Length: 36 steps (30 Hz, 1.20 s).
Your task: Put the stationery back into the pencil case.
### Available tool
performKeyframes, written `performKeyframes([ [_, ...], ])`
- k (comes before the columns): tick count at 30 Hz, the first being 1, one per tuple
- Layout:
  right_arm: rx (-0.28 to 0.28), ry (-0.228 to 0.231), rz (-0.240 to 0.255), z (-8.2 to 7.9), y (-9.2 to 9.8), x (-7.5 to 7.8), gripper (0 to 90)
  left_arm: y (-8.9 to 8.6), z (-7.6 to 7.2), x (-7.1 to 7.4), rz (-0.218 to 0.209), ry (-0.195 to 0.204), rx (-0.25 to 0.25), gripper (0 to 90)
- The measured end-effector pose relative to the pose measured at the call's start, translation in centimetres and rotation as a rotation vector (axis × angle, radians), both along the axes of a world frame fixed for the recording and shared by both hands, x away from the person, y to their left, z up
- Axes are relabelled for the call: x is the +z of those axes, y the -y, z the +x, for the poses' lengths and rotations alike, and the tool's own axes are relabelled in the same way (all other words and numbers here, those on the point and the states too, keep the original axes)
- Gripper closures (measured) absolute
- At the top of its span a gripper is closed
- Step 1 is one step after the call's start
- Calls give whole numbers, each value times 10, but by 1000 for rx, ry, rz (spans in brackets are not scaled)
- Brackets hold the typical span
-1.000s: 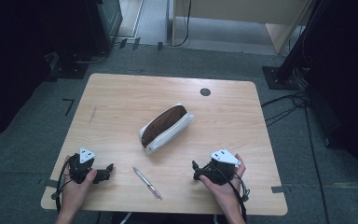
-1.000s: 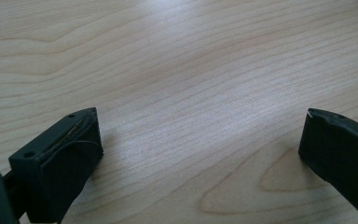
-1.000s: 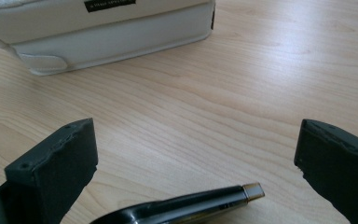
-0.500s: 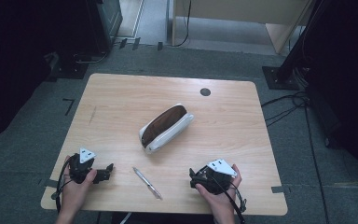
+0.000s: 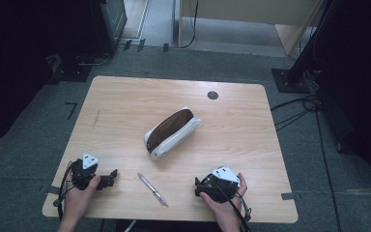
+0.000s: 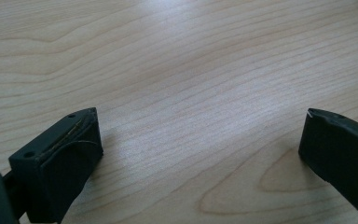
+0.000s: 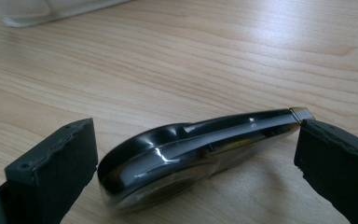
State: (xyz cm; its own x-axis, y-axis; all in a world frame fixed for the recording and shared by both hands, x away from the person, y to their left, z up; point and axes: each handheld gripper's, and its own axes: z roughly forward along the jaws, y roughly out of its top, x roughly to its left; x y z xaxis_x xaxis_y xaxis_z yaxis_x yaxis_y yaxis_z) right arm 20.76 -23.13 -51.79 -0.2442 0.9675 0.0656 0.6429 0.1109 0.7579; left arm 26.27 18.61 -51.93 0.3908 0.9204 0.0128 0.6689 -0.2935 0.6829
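Now the right gripper (image 7: 195, 127), jaws spread, straddles a glossy black object (image 7: 168, 158) near the tabletop's (image 5: 125, 96) front edge. Closing on it likely comes next. The left gripper (image 6: 201, 114) rests with jaws apart, holding nothing.

Two hands hold two grippers low at the near side.

The left gripper (image 5: 110, 180) has its jaws wide apart. The right gripper (image 5: 199, 187) has its jaws wide apart too, and both hands stay far from each other.
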Motion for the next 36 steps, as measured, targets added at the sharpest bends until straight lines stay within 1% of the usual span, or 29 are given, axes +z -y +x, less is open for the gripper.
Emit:
performKeyframes([
  [2,-7,-8,-13,0,0,-1,3,0,0,0,0,0,0,0],
  [4,-12,-4,-26,0,0,-1,33,0,0,0,0,0,0,0],
  [8,-11,3,-42,-2,2,-1,136,0,0,0,0,0,0,0],
  [9,-14,6,-46,-2,2,-1,148,0,0,0,0,0,0,0],
  [16,-11,6,-25,0,10,-1,347,0,0,0,0,0,0,0],
  [20,11,13,-14,1,14,-1,466,0,0,0,0,0,1,0],
  [23,23,18,-7,2,15,-2,509,0,0,0,0,1,1,0],
  [25,33,20,-4,2,16,-2,564,0,0,0,0,0,1,0],
  [29,54,25,-1,2,16,-2,643,0,0,0,0,0,0,0],
  [34,70,28,34,4,21,-2,720,0,0,0,0,0,0,0],
  [36,80,25,49,6,25,-2,732,0,0,0,0,1,0,0],
])
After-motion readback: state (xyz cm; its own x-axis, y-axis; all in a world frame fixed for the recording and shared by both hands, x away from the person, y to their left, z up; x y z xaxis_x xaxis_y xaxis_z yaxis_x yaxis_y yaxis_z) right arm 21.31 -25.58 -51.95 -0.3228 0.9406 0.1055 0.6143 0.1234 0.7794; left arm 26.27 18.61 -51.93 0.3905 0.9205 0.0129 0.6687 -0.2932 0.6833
